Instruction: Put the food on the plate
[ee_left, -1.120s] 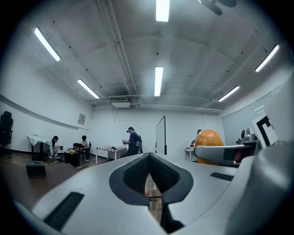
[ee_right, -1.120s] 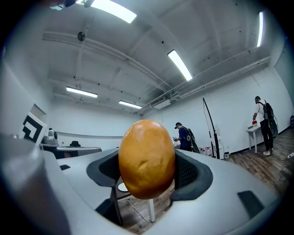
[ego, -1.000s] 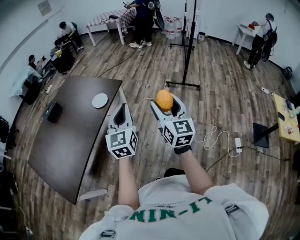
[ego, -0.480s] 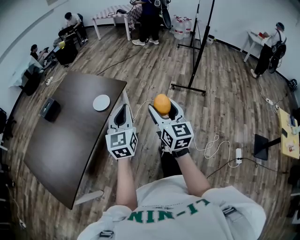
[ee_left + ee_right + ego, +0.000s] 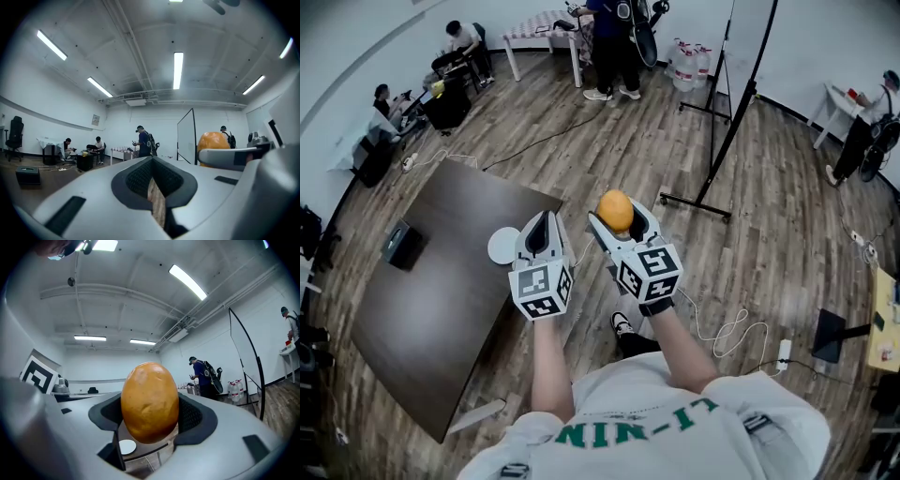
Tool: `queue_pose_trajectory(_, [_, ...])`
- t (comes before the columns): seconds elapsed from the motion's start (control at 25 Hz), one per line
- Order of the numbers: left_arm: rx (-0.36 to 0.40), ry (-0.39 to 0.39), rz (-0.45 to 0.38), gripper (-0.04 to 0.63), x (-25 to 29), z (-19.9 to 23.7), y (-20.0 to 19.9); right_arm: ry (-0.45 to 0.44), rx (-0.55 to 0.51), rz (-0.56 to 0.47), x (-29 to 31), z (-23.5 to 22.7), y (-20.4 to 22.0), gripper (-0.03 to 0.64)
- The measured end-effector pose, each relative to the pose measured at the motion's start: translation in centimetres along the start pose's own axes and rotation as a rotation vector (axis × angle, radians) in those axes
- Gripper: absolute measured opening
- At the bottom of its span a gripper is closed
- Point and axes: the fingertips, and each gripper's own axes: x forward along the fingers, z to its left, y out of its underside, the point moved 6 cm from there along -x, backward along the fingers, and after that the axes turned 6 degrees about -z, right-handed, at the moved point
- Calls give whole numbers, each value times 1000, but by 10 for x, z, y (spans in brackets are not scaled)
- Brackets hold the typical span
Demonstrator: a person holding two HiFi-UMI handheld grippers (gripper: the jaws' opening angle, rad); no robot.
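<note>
Clamping the smooth orange fruit (image 5: pixel 150 401) across its middle, aloft beside the desk (image 5: pixel 431 291) and short of the plate (image 5: pixel 500 247), the right claw (image 5: pixel 617 220) holds something probably light, firm and roll-prone; the left claw (image 5: pixel 544 230) is closed, empty.

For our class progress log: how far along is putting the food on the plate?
Done: the orange food is picked up, clamped in the right gripper. In hand: it hangs above the floor, beside the table. Left: setting it on the white plate. The left gripper is shut and empty.
</note>
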Motion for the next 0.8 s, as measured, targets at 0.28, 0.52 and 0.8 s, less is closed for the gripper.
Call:
queue_pose_trajectory(0.28, [14, -91, 25, 13, 106, 36, 12, -93, 25, 46, 113, -61, 15, 322])
queue_pose_trajectory(0.52, [39, -207, -47, 12, 151, 91, 19, -272, 49, 84, 210, -52, 42, 321])
queue_pose_trajectory(0.8, [60, -501, -19, 12, 95, 183, 37, -540, 55, 182, 278, 33, 94, 321])
